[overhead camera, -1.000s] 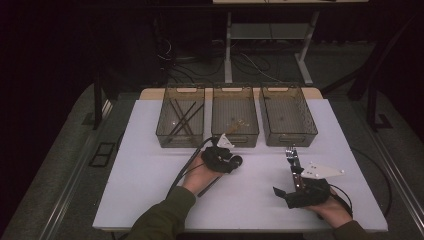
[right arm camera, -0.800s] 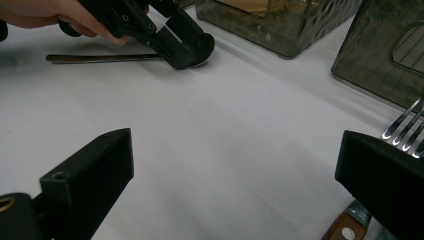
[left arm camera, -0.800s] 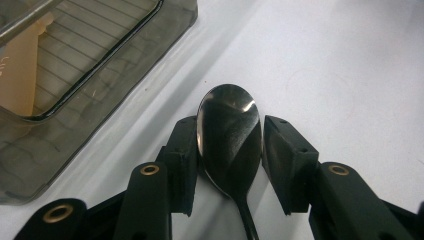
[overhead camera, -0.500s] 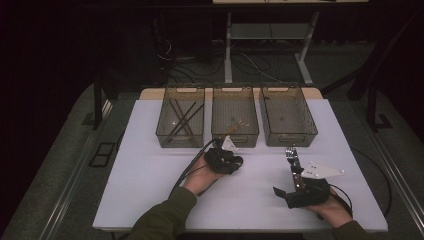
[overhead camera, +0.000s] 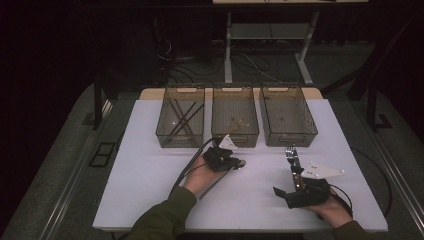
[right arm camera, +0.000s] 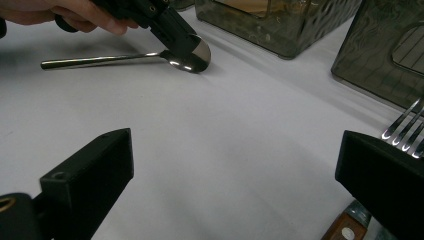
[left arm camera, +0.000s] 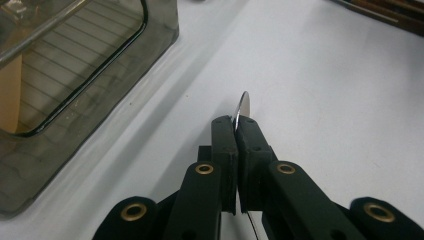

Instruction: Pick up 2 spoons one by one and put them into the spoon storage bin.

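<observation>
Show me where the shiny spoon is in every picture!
High view: the spoon lies just below the middle bin, pinched by the left gripper.
Left gripper view: the spoon's bowl edge pokes up between the shut jaws, mid-picture.
Right gripper view: the spoon sits top left, bowl under the left gripper.
Shared landmark: the middle bin.

left gripper (overhead camera: 239, 163) has lowered the spoon (right arm camera: 150, 58) toward the table (overhead camera: 150, 170)
</observation>
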Demonstrator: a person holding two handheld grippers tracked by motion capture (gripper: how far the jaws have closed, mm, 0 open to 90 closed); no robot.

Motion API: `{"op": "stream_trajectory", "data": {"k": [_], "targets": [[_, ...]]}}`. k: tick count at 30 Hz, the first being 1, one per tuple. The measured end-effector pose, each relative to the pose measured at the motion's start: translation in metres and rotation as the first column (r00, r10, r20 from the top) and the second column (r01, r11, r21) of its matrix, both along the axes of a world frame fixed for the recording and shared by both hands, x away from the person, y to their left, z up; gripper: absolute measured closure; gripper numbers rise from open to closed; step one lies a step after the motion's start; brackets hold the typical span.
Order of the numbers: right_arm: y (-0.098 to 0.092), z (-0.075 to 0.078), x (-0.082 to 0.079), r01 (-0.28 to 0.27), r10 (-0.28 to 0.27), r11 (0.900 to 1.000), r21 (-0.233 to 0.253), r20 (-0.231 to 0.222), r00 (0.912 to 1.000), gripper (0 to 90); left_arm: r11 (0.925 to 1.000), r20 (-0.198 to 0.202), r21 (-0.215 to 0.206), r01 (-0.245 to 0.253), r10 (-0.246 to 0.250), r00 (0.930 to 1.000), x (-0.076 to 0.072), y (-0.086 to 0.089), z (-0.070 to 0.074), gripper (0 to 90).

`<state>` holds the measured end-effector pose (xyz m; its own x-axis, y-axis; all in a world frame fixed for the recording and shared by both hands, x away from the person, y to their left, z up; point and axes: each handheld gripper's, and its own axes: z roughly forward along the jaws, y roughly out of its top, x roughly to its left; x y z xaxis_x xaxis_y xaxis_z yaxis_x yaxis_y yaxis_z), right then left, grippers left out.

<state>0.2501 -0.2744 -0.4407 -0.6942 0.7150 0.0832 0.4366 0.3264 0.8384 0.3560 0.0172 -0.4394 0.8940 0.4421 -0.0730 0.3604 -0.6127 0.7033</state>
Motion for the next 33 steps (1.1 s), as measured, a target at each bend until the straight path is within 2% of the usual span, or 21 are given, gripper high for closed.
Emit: {"op": "stream_trajectory", "data": {"k": [3,7,8,9,11,14,22,33], "targets": [[-0.001,0.0,0.0,-0.001,0.001,1.0,0.001,0.002,1.0,1.9,1.0,-0.012,-0.007,-0.002,0.002,0.9999,0.001,0.001,0.0,88.0],[-0.001,0.001,0.0,0.0,0.0,1.0,0.003,0.001,1.0,1.9,0.9995,-0.01,-0.029,-0.011,0.01,0.9999,0.001,0.004,0.003,88.1],[-0.001,0.001,0.0,0.0,0.0,1.0,0.004,0.001,1.0,1.9,0.9995,0.003,-0.031,-0.001,0.001,1.0,0.003,0.005,0.004,88.1],[-0.001,0.001,0.0,0.0,0.0,1.0,0.004,0.002,1.0,1.9,0.9991,-0.01,-0.039,-0.015,0.015,0.9998,0.001,0.006,0.004,88.1],[-0.001,0.001,0.0,0.0,0.0,1.0,0.005,0.002,1.0,1.9,0.9994,0.005,-0.035,0.0,0.001,1.0,0.003,0.008,0.007,88.1],[-0.001,0.001,0.0,0.001,-0.001,1.0,0.004,0.003,1.0,1.9,0.9987,-0.003,-0.05,-0.005,0.005,1.0,0.002,0.011,0.01,88.1],[-0.001,0.001,0.0,0.002,-0.002,1.0,0.004,0.006,1.0,1.9,0.9952,0.011,-0.097,-0.012,0.014,0.9998,0.001,0.02,0.02,88.1],[-0.001,0.0,0.001,0.002,-0.002,1.0,0.003,0.004,1.0,1.9,0.9922,0.04,-0.125,-0.006,0.011,0.9991,0.001,0.027,0.034,88.1]]}}
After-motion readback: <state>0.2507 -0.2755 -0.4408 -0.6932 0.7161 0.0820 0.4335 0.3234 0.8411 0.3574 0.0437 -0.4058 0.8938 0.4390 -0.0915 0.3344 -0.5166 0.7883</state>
